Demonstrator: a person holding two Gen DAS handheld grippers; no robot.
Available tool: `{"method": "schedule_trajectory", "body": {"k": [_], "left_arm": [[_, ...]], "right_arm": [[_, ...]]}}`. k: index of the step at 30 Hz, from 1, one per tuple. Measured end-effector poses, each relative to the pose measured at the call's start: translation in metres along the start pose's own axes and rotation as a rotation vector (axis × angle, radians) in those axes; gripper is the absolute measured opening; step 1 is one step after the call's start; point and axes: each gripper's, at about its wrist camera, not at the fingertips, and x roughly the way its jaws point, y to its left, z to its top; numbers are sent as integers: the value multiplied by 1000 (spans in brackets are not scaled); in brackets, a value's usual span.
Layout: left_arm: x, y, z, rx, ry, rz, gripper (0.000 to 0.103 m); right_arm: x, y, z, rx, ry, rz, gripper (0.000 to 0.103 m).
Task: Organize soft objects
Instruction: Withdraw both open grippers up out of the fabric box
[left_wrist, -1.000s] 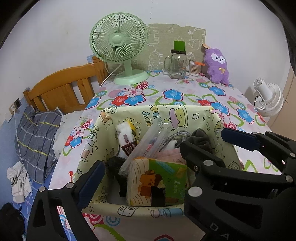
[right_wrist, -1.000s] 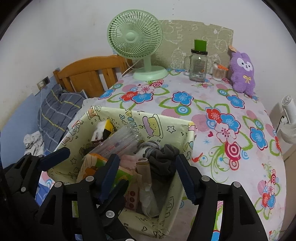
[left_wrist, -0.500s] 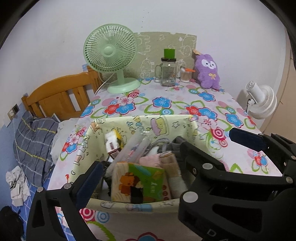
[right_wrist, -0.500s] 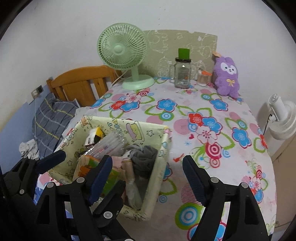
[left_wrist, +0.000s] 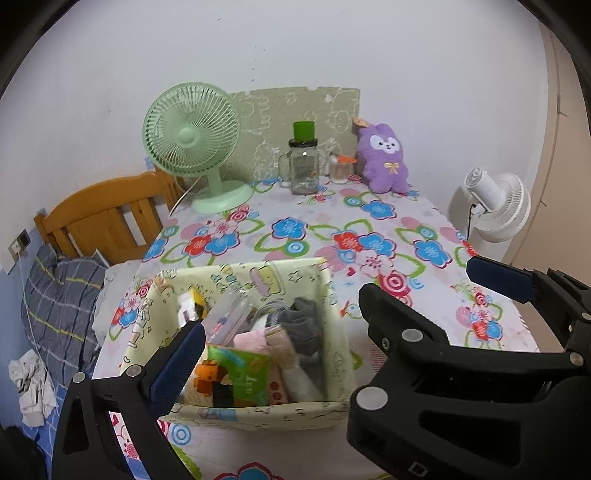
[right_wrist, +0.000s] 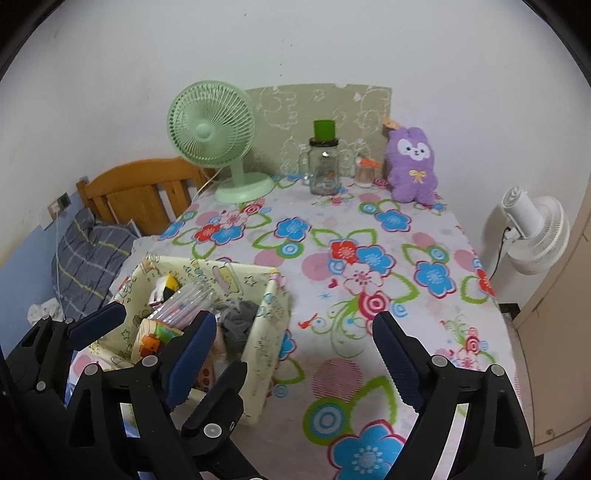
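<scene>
Currently the fabric storage box (left_wrist: 334, 354) sits at the near left part of the surface (right_wrist: 424, 317) and already holds rolled soft items: a grey sock bundle (left_wrist: 301, 323), a pink cloth roll (left_wrist: 251, 339) and a beige roll (left_wrist: 286, 341), packed beside a green tissue pack (left_wrist: 236, 376) and a clear plastic sleeve (left_wrist: 231, 314). Judged from this, the packing step appears largely complete. One soft item stays outside the box: the purple plush toy (right_wrist: 412, 166), upright at the far edge against the wall, well apart from the box.

The right gripper (right_wrist: 295, 354) has its jaws opening, with nothing between them. The left gripper (left_wrist: 332, 302) has its jaws wide apart and empty.

Obstacles near the plush toy: a glass jar (right_wrist: 324, 171) with a green lid, a small container (right_wrist: 365, 171) just beside the toy, and a green desk fan (right_wrist: 218, 144). A white fan (right_wrist: 535, 229) stands off the surface at right.
</scene>
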Motion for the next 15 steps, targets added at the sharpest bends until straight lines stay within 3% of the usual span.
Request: {"method": "schedule_trajectory", "body": {"k": [15], "left_arm": [[-43,-36,4,44,-73,-11,103]], "right_arm": [[-59,-35,-6,42,-110,-50,95]]}}
